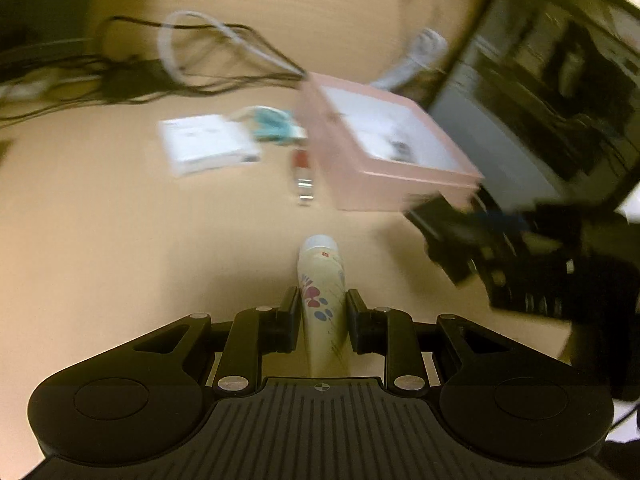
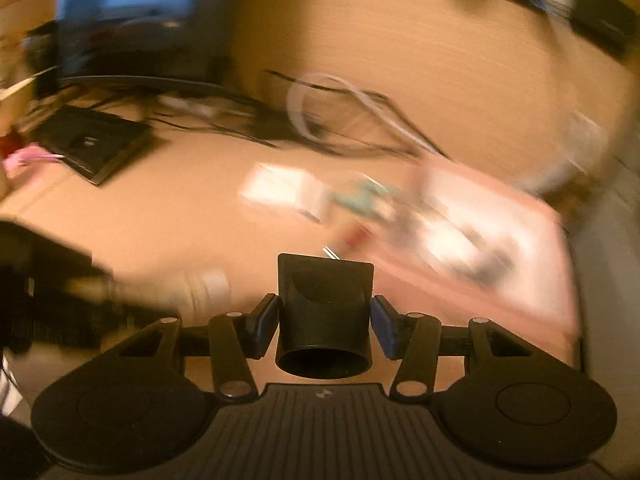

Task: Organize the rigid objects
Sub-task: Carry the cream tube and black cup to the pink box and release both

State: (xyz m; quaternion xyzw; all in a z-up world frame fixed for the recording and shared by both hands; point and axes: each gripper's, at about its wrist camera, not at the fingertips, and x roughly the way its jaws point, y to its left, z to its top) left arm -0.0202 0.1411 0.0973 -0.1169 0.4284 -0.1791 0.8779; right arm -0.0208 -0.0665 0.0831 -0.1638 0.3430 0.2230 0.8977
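Rigid objects lie scattered on a tan wooden desk (image 1: 100,216), and two of them are already in the grippers. The left gripper (image 1: 323,320) is clenched on a cream tube (image 1: 322,292) printed with red and blue shapes; the tube stands between its fingers (image 1: 290,316), with the white cap end reaching out past the fingertips and the flat end running back toward the camera. The right gripper (image 2: 324,322) grasps a black plastic nozzle (image 2: 324,308), a piece with a round open mouth facing the camera and a wider flat end beyond the fingertips; the blue-padded fingers (image 2: 382,328) sit against its two sides.

Ahead of the left fingertips and slightly to their right sits a pink box (image 1: 384,148), open, with a white inner floor and a few small blurred items in it. Just left of the box lies a small red and silver item (image 1: 303,176), too blurred to name. Farther left is a flat white packet (image 1: 206,144), with a teal item (image 1: 272,126) touching its far right corner. Beyond these, a tangle of black and white cables (image 1: 192,52) lies across the desk. In the left wrist view the right gripper shows as a dark blur to the right of the fingers, near the box's closest corner.
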